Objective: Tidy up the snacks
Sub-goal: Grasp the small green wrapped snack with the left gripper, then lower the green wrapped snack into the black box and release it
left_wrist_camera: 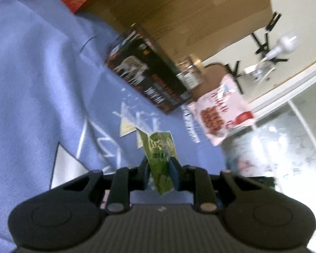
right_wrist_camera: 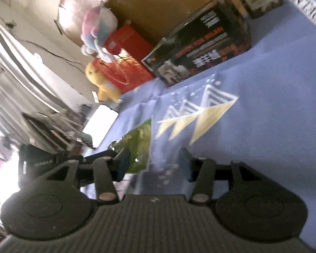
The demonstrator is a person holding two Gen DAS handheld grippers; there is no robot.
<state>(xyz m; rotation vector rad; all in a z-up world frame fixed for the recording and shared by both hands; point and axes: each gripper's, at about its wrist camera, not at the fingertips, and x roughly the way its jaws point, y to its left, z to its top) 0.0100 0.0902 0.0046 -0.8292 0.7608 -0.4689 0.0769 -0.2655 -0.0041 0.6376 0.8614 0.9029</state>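
Note:
My left gripper [left_wrist_camera: 159,164] is shut on a small green snack packet [left_wrist_camera: 161,147], which stands tilted between the blue pads above the blue cloth [left_wrist_camera: 42,84]. A pink snack bag [left_wrist_camera: 219,113] lies at the cloth's far edge, past a black printed box [left_wrist_camera: 149,78]. In the right wrist view the same green packet [right_wrist_camera: 140,141] shows just ahead of my right gripper [right_wrist_camera: 154,156], close to its left finger. The right gripper is open, its pads wide apart and not pressing on the packet. The other gripper's black body [right_wrist_camera: 52,162] reaches in from the left.
A black box [right_wrist_camera: 200,46], a red box [right_wrist_camera: 124,63] and a large cardboard box [left_wrist_camera: 189,10] line the far side of the cloth. Plush toys [right_wrist_camera: 101,29] sit on the red box. A jar [left_wrist_camera: 189,71] stands by the black box. A white panel [right_wrist_camera: 101,124] lies at the cloth's edge.

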